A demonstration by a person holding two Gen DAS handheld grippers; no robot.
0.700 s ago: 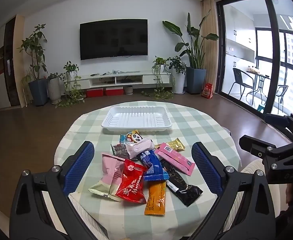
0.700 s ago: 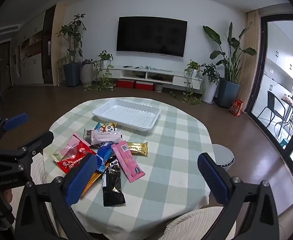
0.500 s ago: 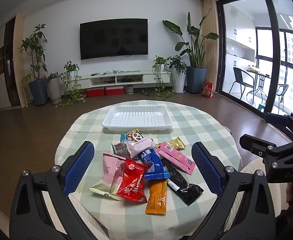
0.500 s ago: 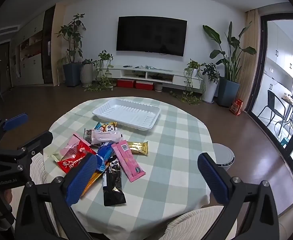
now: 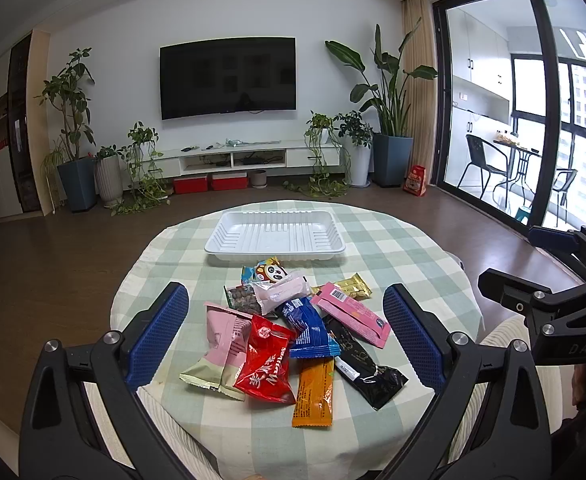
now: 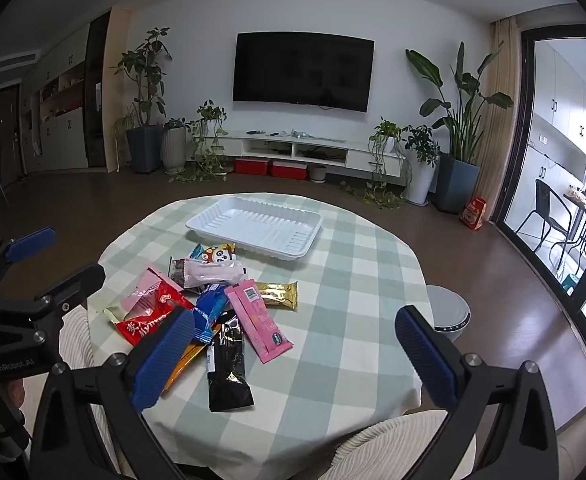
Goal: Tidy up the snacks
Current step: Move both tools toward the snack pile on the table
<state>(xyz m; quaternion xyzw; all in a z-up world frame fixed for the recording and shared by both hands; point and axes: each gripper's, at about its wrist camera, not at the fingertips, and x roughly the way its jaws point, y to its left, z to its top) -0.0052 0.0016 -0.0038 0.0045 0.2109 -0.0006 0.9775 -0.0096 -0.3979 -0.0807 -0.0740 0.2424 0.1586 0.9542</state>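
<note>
Several snack packets lie in a heap on the checked round table [image 5: 405, 248]: a red packet [image 5: 267, 362], a pink-and-green pouch [image 5: 223, 340], a blue bar [image 5: 309, 330], an orange bar [image 5: 314, 390], a black bar [image 5: 367, 364], a pink bar [image 5: 351, 314], a gold bar [image 5: 351, 286], a panda packet [image 5: 267, 272]. An empty white tray [image 5: 275, 236] stands behind them. My left gripper [image 5: 287, 340] is open above the heap, holding nothing. My right gripper [image 6: 297, 354] is open over the table's right front, with the heap [image 6: 213, 292] to its left and the tray [image 6: 255, 226] beyond.
The right gripper [image 5: 553, 288] shows at the right edge of the left wrist view. The left gripper [image 6: 25, 292] shows at the left edge of the right wrist view. A cushioned chair back [image 6: 397, 444] sits at the near table edge. A white bin [image 6: 451, 314] stands right of the table.
Both grippers have drifted very slightly; the heap sits a touch lower in the left view. Nothing was taken hold of or moved on the table.
</note>
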